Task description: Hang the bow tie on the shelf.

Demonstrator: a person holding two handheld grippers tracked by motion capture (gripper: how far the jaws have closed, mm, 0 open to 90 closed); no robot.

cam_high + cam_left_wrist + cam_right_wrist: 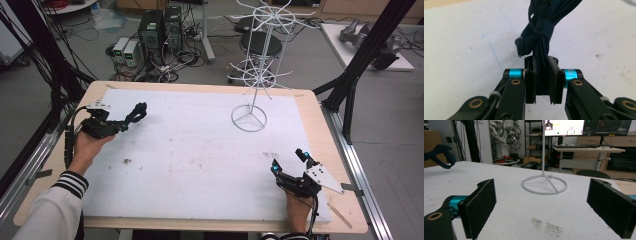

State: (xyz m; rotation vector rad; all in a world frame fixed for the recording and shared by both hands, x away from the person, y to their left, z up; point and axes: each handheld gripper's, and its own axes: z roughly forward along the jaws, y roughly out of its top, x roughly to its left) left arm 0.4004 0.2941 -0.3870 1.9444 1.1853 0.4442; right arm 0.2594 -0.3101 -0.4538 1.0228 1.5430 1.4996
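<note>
Holding a dark strap bundle (pixel 541 32) pinched in my left gripper (pixel 131 117) at the counter's (pixel 200 150) far-left side, I note the white wire rack (pixel 249 119) stands well off to the right. The strap's long axis runs straight out from the jaws. My right gripper (pixel 291 161), spread and empty, sits nearer the rack.

Grey floor (pixel 390 125), computer towers (pixel 160 30), black stool (pixel 260 44), monitors (pixel 564 127).
</note>
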